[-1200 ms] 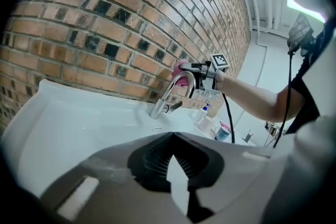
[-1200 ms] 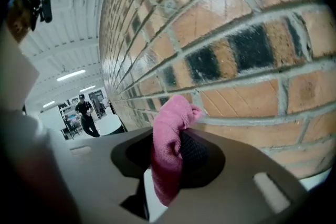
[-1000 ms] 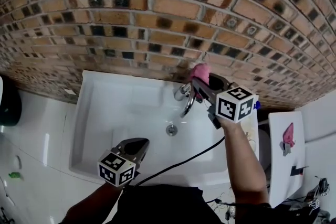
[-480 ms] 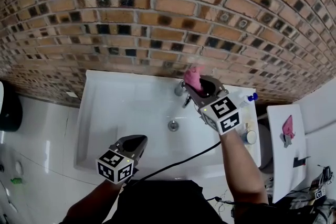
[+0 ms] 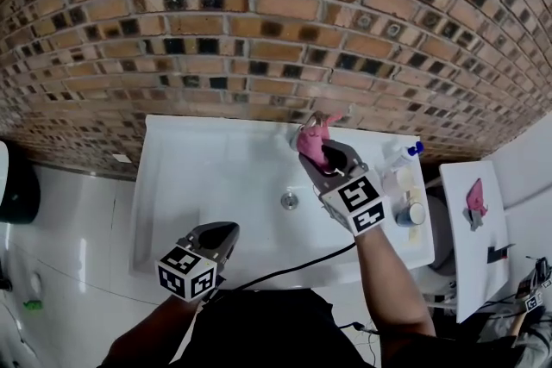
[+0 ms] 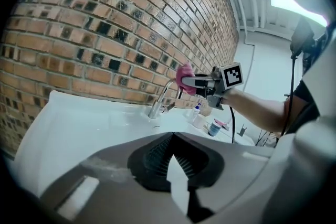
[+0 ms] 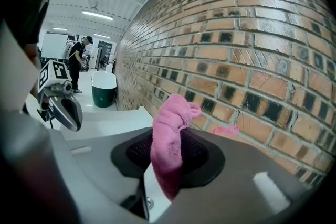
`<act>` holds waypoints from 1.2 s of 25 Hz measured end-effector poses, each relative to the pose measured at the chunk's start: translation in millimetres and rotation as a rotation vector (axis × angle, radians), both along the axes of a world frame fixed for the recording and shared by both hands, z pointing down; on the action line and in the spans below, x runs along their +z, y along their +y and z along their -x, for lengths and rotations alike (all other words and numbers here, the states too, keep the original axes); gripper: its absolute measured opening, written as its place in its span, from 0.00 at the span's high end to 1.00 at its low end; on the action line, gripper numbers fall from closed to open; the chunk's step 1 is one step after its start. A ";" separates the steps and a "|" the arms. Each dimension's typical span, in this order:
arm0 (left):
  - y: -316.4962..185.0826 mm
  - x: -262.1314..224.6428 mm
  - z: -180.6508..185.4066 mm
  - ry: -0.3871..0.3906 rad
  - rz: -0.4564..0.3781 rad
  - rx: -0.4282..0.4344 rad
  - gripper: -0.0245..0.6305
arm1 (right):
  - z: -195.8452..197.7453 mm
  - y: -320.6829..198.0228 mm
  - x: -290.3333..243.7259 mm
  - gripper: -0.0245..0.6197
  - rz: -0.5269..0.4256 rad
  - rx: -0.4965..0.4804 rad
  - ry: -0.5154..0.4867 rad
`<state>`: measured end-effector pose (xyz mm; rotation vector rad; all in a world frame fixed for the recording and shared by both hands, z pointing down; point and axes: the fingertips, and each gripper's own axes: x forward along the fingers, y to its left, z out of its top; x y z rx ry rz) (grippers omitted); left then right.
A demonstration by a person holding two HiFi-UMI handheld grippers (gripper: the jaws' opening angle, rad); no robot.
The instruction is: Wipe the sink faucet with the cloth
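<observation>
The chrome faucet (image 5: 299,136) stands at the back rim of the white sink (image 5: 198,177), against the brick wall. My right gripper (image 5: 317,147) is shut on a pink cloth (image 5: 312,137) and holds it on the top of the faucet. In the left gripper view the faucet (image 6: 159,101) curves up to the pink cloth (image 6: 184,79) held by the right gripper (image 6: 195,81). In the right gripper view the cloth (image 7: 170,123) sticks up from between the jaws. My left gripper (image 5: 226,230) hangs shut and holds nothing over the sink's front rim, far from the faucet.
The drain (image 5: 290,200) lies in the middle of the basin. A spray bottle (image 5: 404,158) and a cup (image 5: 411,214) stand on the sink's right ledge. A dark bin (image 5: 13,177) is on the floor at left, and a white board (image 5: 473,237) at right.
My right gripper has carried the pink cloth left and down along the faucet. The left gripper has stayed in place by the front rim.
</observation>
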<state>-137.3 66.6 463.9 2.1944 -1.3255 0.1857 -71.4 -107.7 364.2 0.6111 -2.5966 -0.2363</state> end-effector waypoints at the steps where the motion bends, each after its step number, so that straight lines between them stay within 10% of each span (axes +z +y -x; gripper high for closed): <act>1: 0.8 0.3 0.8 -0.002 0.001 0.006 0.95 | -0.6 3.2 2.9 0.78 0.009 0.005 -0.007; 12: -1.2 4.0 2.1 -0.015 0.017 0.053 0.95 | -12.7 26.5 56.5 0.78 0.244 0.065 -0.140; 30: -31.6 15.2 28.1 -0.007 0.072 -0.069 0.95 | -8.3 -37.1 205.1 0.78 1.037 0.385 -0.686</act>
